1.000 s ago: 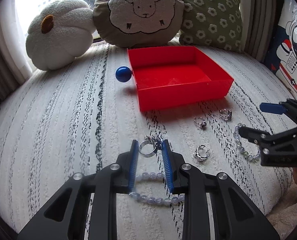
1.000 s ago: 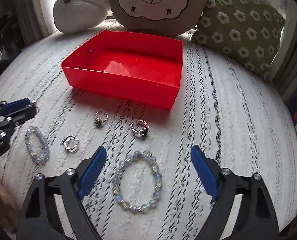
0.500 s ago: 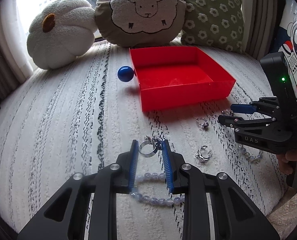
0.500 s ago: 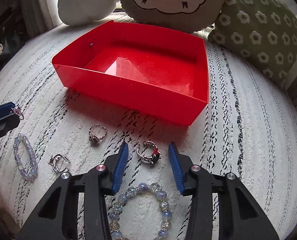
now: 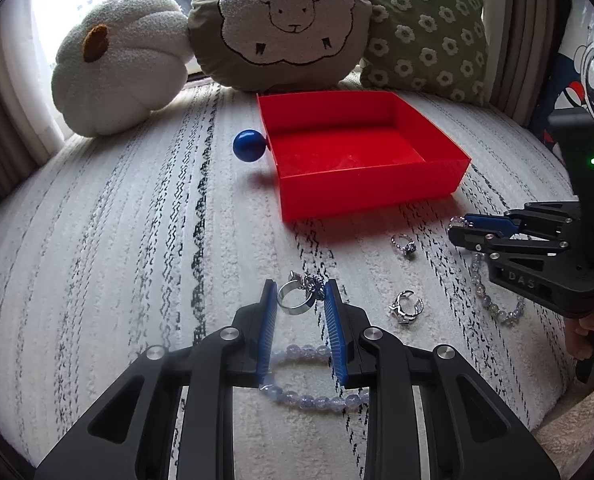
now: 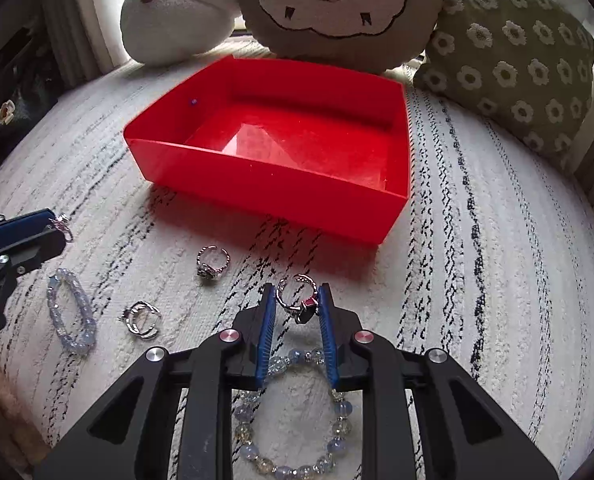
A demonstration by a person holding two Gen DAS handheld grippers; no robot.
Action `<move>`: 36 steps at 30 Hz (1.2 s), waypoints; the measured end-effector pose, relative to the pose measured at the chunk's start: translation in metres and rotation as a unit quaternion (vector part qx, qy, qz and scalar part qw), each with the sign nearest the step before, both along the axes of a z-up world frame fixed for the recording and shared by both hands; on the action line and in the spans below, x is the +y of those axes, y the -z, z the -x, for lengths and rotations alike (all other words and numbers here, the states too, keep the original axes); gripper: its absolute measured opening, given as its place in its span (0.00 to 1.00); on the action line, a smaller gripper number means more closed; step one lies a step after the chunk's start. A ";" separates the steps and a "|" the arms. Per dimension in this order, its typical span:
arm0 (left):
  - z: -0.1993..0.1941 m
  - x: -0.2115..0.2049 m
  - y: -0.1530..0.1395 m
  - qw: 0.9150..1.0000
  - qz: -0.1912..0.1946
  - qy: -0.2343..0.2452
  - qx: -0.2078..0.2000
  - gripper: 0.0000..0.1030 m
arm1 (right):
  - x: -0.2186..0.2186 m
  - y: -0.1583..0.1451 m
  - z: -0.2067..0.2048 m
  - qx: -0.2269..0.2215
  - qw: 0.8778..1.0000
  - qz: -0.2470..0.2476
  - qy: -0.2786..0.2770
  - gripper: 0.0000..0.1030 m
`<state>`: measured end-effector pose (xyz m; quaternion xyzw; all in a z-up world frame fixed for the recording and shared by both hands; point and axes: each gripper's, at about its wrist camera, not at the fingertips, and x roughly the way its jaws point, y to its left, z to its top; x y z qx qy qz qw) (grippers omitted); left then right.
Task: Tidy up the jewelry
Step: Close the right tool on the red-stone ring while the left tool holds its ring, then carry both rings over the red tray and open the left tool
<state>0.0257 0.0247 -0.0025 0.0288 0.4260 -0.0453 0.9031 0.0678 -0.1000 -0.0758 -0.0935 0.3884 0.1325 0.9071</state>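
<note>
Since the earlier frame, the right tongs (image 6: 297,300) have been advanced and closed on the silver ring with a dark red stone (image 6: 299,299), while the left tongs (image 5: 300,300) are kept clamped on the plain silver ring with a small charm (image 5: 297,299). Both rings are held just short of the empty red square plastic tray (image 6: 265,188). Between tongs and tray lie a twisted silver ring (image 6: 213,262) and a double-band silver ring (image 6: 141,319) on the white black-flecked cushion (image 6: 477,280); a pale blue beaded bracelet (image 5: 313,398) lies under the left tongs, a clear-and-blue beaded bracelet (image 6: 293,468) under the right.

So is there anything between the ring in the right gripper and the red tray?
Nothing visible. The right gripper holds the dark-stone ring just short of the red tray, and only bare rug lies between them. The other ring sits off to the left, clear of that path.
</note>
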 end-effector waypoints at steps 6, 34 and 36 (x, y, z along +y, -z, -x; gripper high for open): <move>-0.003 0.000 0.003 1.000 0.013 0.006 0.019 0.22 | -0.010 -0.010 0.015 0.012 0.999 -0.031 -0.009 0.21; -0.208 -0.038 0.014 0.989 -0.071 0.013 0.131 0.22 | 0.014 -0.027 -0.165 0.118 0.992 0.030 0.021 0.21; -0.209 -0.041 0.016 0.988 -0.078 0.016 0.132 0.22 | 0.016 -0.026 -0.165 0.115 0.992 0.036 0.019 0.21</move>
